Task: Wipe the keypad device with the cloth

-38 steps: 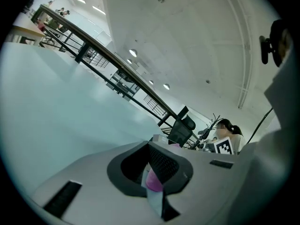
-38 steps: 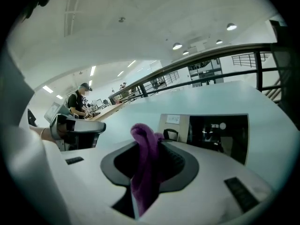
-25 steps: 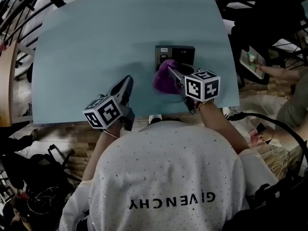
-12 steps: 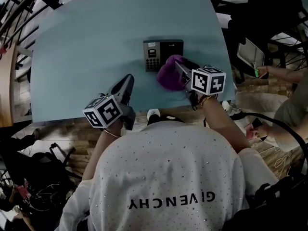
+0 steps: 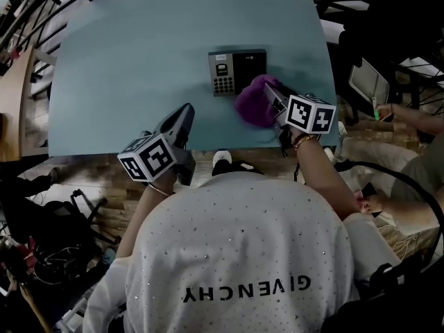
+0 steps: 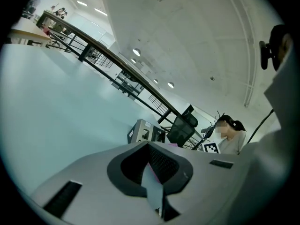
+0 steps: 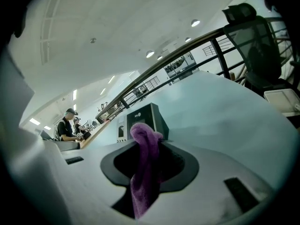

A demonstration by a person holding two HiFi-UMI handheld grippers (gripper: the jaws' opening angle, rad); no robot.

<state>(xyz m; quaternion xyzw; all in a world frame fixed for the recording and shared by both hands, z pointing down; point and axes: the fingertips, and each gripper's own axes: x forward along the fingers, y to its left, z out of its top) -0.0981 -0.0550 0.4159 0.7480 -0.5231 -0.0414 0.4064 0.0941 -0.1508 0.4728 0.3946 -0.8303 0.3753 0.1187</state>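
- The keypad device (image 5: 237,71) lies on the pale blue table (image 5: 139,61), past the middle and toward the person's right.
- In the head view its long axis runs left to right across the table. The grey end with the screen and keys points to the person's left; the dark end points to the right.
- The right gripper (image 5: 272,94) has its 2 jaws clamped on the purple cloth (image 5: 255,109). The right gripper view shows the fold pinched in the slot, with its top bunched above the jaws and its tail hanging below.
- The cloth sits at the device's near right corner, on the person's side. I cannot tell whether it touches the casing.
- From the right gripper view the device (image 7: 143,118) stands just beyond the cloth (image 7: 143,172), straight ahead of the gripper (image 7: 146,139).
- The left gripper (image 5: 182,120) is over the table's near edge, well apart from the device and the cloth. Its jaws are together, with nothing between them.
- From the left gripper (image 6: 149,146) view, the device (image 6: 140,131) is ahead, with bare table between the 2.
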